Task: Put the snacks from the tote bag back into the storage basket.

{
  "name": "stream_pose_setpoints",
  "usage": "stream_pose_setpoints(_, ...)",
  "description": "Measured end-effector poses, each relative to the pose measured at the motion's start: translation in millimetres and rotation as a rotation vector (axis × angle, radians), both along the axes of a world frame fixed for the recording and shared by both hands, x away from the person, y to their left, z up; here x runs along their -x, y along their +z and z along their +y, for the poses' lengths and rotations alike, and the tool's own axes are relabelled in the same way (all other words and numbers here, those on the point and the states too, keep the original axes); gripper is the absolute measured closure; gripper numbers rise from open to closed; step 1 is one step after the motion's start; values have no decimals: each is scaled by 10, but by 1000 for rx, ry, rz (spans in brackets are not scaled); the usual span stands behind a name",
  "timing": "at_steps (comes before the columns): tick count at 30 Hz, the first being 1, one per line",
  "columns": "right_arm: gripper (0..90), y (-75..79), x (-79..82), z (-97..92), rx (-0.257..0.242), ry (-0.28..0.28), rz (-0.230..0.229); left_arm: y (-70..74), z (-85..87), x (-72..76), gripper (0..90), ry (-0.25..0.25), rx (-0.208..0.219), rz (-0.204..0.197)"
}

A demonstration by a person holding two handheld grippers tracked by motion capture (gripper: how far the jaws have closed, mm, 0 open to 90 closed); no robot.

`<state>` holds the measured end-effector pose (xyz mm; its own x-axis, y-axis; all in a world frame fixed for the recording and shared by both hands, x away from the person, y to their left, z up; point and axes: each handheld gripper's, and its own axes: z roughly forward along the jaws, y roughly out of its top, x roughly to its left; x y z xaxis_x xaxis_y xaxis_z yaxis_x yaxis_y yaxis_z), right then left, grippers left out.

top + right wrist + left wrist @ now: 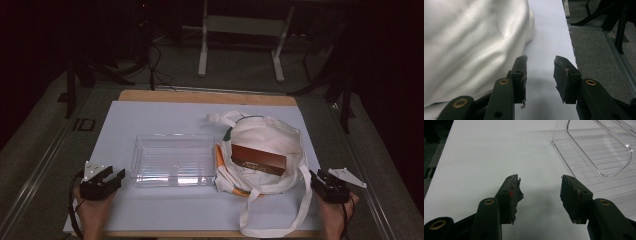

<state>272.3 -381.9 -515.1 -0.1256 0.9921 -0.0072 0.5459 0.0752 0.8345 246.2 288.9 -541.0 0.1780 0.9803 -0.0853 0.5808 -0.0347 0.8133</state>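
We held both grippers apart and empty; the brown rectangular box remained in the white cloth tote bag, the clear plastic tray unfilled.

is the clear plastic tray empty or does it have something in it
Empty: the clear tray shows only its ribbed transparent floor, with the white table cover visible through it.

Black left gripper, grey three-cornered plate, brass-ringed screw holes, black right gripper, trailing cables

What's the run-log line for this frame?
left gripper: open, empty | right gripper: open, empty, beside tote bag | brown box: in bag | clear tray: empty
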Motion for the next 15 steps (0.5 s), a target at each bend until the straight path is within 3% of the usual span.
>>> stream_pose_setpoints(7, 645, 141, -2, 48, 12, 21, -23, -2, -2, -4, 483, -4, -5, 5)
stream_pose_setpoints(15, 646, 442, 9, 85, 37, 55, -69, -6, 8, -9, 479, -6, 5, 11)
